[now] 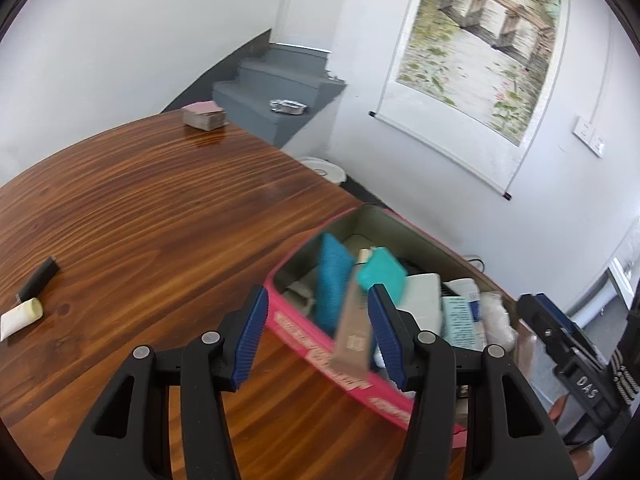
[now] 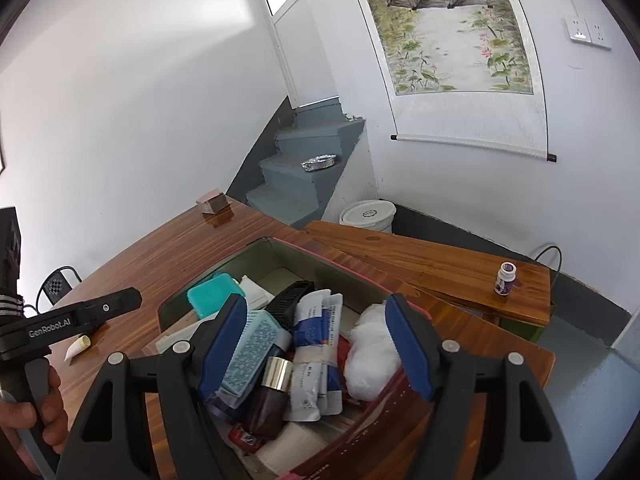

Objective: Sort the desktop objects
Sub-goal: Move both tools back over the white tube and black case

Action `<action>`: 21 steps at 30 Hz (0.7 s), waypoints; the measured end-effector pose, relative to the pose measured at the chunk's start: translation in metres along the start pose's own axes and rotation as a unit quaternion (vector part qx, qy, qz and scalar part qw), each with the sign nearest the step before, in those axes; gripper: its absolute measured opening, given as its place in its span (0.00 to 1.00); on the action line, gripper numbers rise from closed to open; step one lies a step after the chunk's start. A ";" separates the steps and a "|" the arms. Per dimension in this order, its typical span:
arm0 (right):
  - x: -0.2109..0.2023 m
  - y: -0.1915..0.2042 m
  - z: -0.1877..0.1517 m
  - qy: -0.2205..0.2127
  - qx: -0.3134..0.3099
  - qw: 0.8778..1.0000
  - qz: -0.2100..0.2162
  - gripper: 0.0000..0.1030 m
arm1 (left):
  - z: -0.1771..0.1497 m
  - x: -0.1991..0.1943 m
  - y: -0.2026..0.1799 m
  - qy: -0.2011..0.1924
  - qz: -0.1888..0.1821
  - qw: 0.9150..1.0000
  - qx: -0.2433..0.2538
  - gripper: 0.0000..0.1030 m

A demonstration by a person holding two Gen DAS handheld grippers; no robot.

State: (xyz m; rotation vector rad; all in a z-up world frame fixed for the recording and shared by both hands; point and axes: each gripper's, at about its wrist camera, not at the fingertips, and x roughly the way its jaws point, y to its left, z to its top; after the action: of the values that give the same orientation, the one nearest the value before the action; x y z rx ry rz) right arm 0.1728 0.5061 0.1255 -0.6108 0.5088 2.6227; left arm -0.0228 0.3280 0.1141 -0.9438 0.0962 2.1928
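A pink box (image 1: 316,354) (image 2: 224,264) on the wooden table (image 1: 140,208) holds several items: a teal case (image 1: 380,274) (image 2: 210,294), a blue textured case (image 1: 332,280), packets and a white plastic bag (image 2: 370,348). My left gripper (image 1: 318,336) is open at the box's near rim; a blurred tan slim box (image 1: 352,332) is in mid-air between its jaws, touching neither. My right gripper (image 2: 316,344) is open above the box's contents, empty. A white tube (image 1: 20,316) (image 2: 78,347) and a black stick (image 1: 38,276) lie on the table at left.
A stack of cards (image 1: 203,115) (image 2: 214,201) sits at the table's far edge. A small bottle (image 2: 505,278) stands on a lower wooden bench (image 2: 432,268). A white bucket (image 2: 367,216) and grey stairs (image 2: 296,176) are behind.
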 end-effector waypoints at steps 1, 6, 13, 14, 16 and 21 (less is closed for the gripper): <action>0.000 0.002 0.000 0.001 -0.001 1.000 0.002 0.74 | -0.001 -0.001 0.005 -0.001 0.006 1.000 -0.003 0.54; 0.000 0.021 -0.001 0.001 -0.015 1.000 0.021 0.75 | -0.006 -0.006 0.033 -0.002 0.030 0.999 -0.031 0.54; 0.001 0.062 -0.007 0.000 -0.048 0.997 0.057 0.78 | -0.013 -0.019 0.086 -0.007 0.097 0.993 -0.060 0.54; 0.002 0.068 -0.008 0.002 -0.051 0.997 0.063 0.78 | -0.013 -0.021 0.093 -0.008 0.104 0.992 -0.063 0.54; 0.003 0.082 -0.011 0.007 -0.059 0.995 0.078 0.78 | -0.015 -0.024 0.110 -0.010 0.120 0.990 -0.074 0.54; 0.009 0.116 -0.021 0.021 -0.087 0.990 0.109 0.79 | -0.022 -0.027 0.169 -0.005 0.166 0.978 -0.123 0.54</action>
State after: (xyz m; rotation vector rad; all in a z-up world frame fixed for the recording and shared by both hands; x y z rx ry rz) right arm 0.1198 0.4003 0.1327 -0.7016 0.3813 2.8882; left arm -0.1085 0.1817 0.0808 -1.1181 -0.0269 2.5608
